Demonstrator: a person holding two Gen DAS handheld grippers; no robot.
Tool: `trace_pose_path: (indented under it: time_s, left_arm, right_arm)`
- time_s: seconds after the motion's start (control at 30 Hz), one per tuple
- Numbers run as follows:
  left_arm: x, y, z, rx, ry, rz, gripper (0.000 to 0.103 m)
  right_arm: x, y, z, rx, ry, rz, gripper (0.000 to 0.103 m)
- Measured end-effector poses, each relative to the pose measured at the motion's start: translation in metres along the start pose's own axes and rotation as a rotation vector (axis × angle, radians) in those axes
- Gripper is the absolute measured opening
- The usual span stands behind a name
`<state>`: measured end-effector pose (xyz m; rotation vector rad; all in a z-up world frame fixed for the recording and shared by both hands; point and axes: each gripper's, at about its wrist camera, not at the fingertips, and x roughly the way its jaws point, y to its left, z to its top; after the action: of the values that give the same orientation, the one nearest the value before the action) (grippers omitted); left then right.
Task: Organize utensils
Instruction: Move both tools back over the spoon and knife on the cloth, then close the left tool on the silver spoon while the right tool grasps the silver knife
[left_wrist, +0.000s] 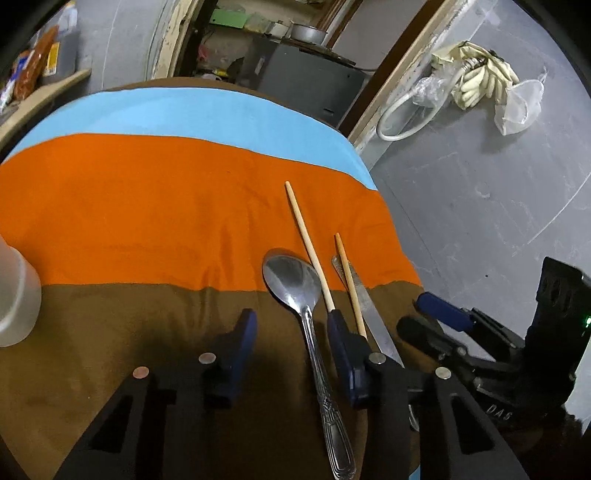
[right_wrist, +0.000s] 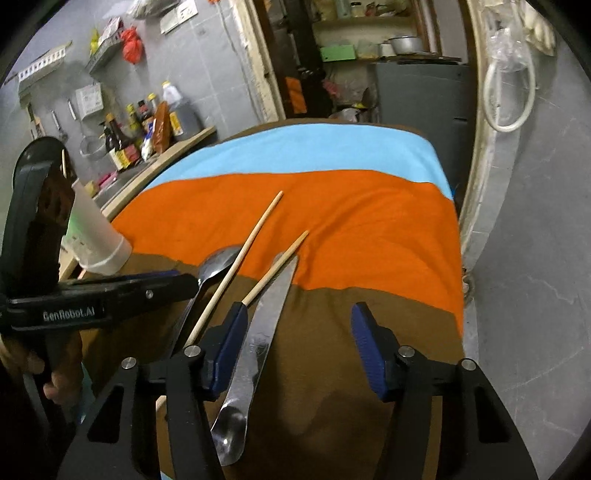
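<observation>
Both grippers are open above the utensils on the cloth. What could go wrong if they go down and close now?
The spoon, knife and two chopsticks lie close together, so the open left gripper might catch a chopstick along with the spoon. One chopstick crosses the knife tip, so the right gripper lifting the knife could roll it away. The grippers also sit close and may collide.

A steel spoon (left_wrist: 295, 288) lies bowl-up on the surface, its bowl at the seam of the orange and brown bands and its patterned handle running back over the brown toward the near edge. Just beside it toward the right edge lies a long pale wooden chopstick (left_wrist: 308, 245), then a shorter-looking second chopstick (left_wrist: 349, 284) resting across a flat steel knife (right_wrist: 264, 332), all roughly parallel, tips pointing toward the far edge.
</observation>
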<state>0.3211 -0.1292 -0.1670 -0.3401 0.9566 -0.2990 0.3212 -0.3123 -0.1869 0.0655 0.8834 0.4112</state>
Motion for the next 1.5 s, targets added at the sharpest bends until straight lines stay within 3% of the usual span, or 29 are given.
trace_pose_path:
  time_s: [0.33,0.57,0.7,0.83,1.13,1.23,1.33,1.5]
  left_arm:
    - [0.004,0.003,0.006,-0.009,0.009,-0.019,0.036]
    - [0.006,0.003,0.011,-0.007,0.028,-0.027,0.034]
    - [0.011,0.000,0.015,0.019,0.057,-0.032,0.032]
    - [0.017,-0.003,0.021,0.052,0.088,-0.035,0.028]
    - [0.033,0.001,0.030,-0.001,0.155,-0.108,0.007]
    - [0.033,-0.004,0.028,0.012,0.150,-0.092,0.006]
    - [0.030,-0.003,0.027,0.000,0.147,-0.086,0.005]
    - [0.020,0.001,0.025,0.017,0.142,-0.050,0.003]
  right_arm:
    - [0.017,0.015,0.008,-0.110,0.078,-0.061,0.052]
    - [0.020,0.008,0.017,-0.092,0.090,-0.106,0.033]
    - [0.028,-0.003,0.023,-0.054,0.104,-0.085,0.022]
    - [0.035,-0.021,0.029,0.023,0.123,-0.012,0.020]
    - [0.049,-0.038,0.024,0.152,0.145,0.094,0.019]
    - [0.052,-0.038,0.022,0.175,0.156,0.106,0.015]
    - [0.055,-0.033,0.024,0.179,0.168,0.128,0.005]
    - [0.062,-0.024,0.027,0.175,0.219,0.109,0.004]
